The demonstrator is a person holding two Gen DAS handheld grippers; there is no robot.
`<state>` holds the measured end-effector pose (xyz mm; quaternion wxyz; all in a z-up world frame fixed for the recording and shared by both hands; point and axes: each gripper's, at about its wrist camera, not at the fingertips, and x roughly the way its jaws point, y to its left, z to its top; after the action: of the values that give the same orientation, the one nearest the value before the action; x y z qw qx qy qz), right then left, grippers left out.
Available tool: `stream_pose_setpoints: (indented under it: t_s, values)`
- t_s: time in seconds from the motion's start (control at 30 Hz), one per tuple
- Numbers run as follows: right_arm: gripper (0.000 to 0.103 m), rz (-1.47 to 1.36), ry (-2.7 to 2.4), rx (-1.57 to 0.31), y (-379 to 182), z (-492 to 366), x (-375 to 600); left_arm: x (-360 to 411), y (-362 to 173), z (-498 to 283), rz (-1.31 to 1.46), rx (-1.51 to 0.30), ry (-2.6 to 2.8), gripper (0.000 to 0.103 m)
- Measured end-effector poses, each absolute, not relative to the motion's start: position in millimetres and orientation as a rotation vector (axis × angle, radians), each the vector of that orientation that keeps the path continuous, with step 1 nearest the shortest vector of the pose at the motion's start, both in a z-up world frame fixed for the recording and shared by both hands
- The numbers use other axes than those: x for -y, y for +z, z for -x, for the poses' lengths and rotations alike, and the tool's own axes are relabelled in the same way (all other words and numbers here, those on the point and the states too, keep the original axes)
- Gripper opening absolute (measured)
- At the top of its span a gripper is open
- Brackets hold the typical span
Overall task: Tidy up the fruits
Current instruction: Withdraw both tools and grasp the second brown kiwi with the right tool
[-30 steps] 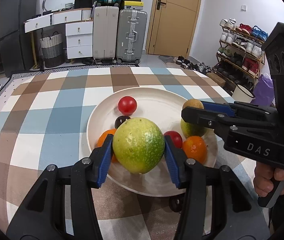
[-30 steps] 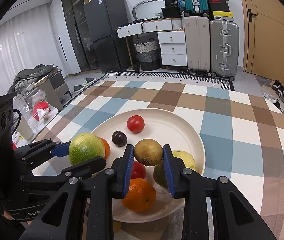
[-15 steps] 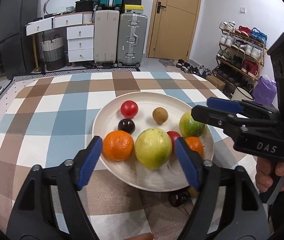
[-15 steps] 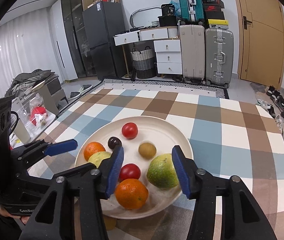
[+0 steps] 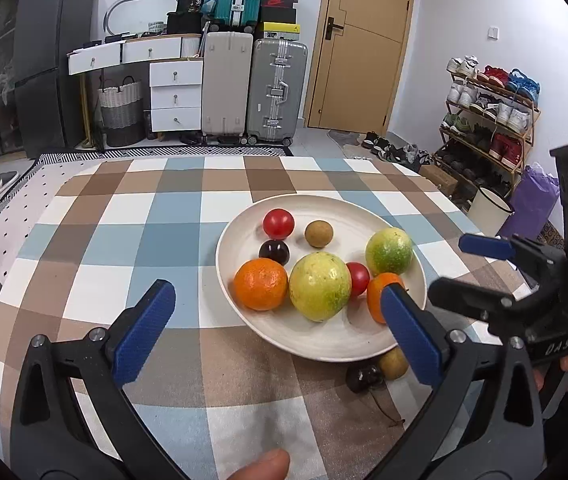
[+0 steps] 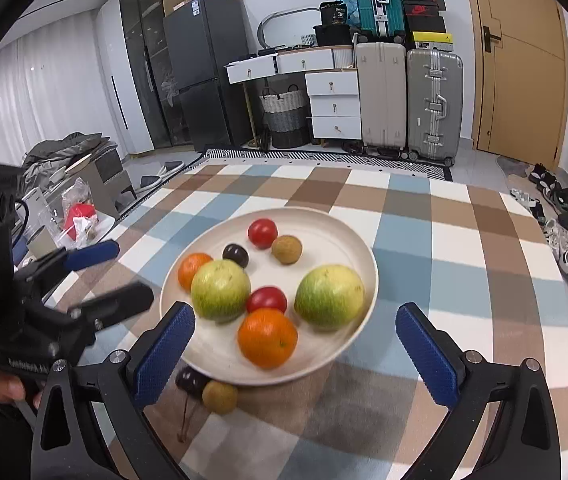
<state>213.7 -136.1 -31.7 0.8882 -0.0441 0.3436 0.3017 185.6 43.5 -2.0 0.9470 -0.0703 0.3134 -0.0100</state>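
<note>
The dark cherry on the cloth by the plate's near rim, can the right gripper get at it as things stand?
Probably yes. The right gripper is open and empty, and the cherry lies by its left finger. Only the brown fruit touching it and the plate rim crowd the approach.

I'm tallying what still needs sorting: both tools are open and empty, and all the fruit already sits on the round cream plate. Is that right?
Not all the fruit. A dark cherry and a small brown round fruit lie on the checked tablecloth beside the round cream plate, as the right wrist view shows. The left tool and right tool are indeed open and empty.
</note>
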Motion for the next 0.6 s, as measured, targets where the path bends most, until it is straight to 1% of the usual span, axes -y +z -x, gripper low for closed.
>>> stream_pose_setpoints:
  t_s: [0.43,0.6]
  values:
    - [0.102,0.172,0.653,-0.821,-61,-184,133,-29,-18,-165,0.104,-0.705,-0.029,0.102]
    - [0.102,0.200,0.645,-0.860,-71,-185,128,-23,-26,-166,0.079,-0.744,-0.021,0.102]
